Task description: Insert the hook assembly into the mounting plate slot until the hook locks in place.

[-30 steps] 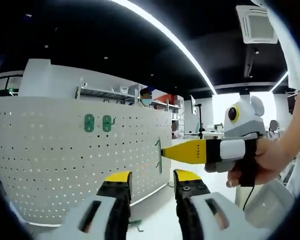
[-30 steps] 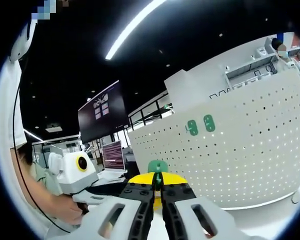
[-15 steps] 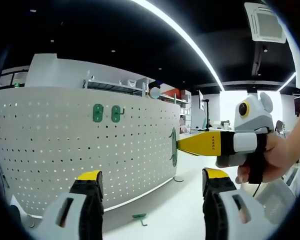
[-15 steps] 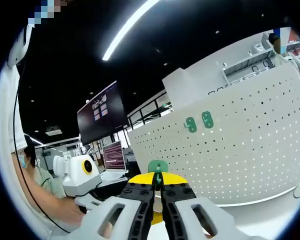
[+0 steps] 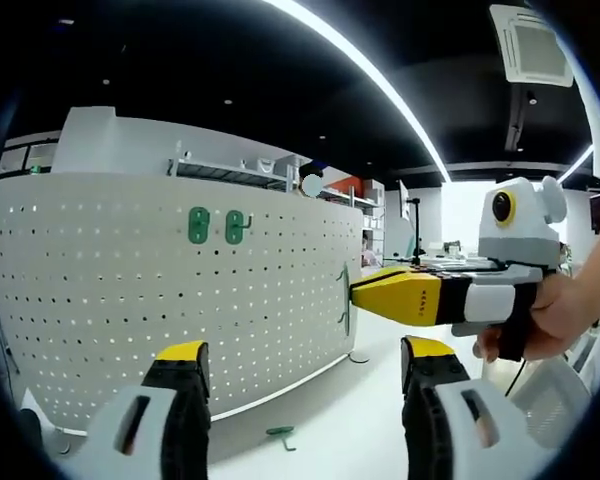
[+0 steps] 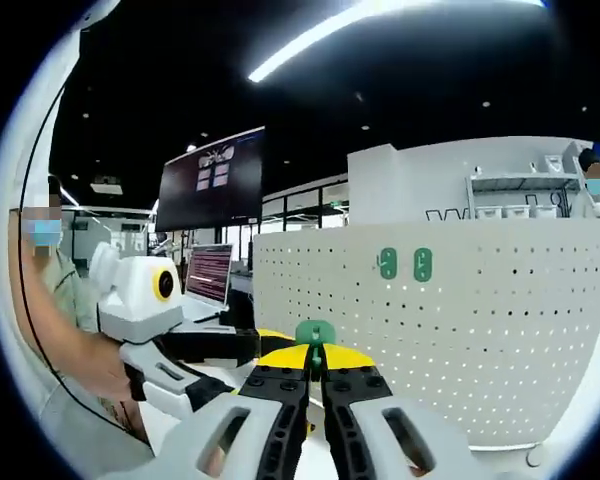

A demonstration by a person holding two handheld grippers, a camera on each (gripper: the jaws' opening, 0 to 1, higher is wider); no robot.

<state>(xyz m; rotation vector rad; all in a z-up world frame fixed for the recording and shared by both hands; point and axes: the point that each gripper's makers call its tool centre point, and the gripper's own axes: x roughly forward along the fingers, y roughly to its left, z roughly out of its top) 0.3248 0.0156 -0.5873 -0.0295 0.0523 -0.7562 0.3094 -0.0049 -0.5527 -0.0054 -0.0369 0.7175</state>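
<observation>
The white perforated mounting plate (image 5: pixel 170 300) stands upright on the white tabletop (image 5: pixel 330 420) and curves across the left gripper view; in the right gripper view it rises ahead and to the right (image 6: pixel 480 330). Two green hooks (image 5: pixel 216 226) already sit side by side in its upper holes (seen as a green pair (image 6: pixel 404 264) from the right gripper too).

The left gripper (image 5: pixel 300 385) hangs in front of the plate with its yellow-tipped jaws spread wide and nothing between them. The right gripper (image 5: pixel 365 295) comes in from the right of that view, held by a hand (image 5: pixel 550 320), its yellow nose reaching the plate's right edge. At that nose a green hook assembly (image 5: pixel 345 300) lies right against the plate edge; whether it is seated in a slot cannot be told.

In its own view the right gripper (image 6: pixel 316 375) has its jaws closed on the hook assembly (image 6: pixel 315 335), whose green tab stands up just above the tips.

A small green hook (image 5: pixel 280 434) lies loose on the tabletop beneath the plate, between the left jaws.
</observation>
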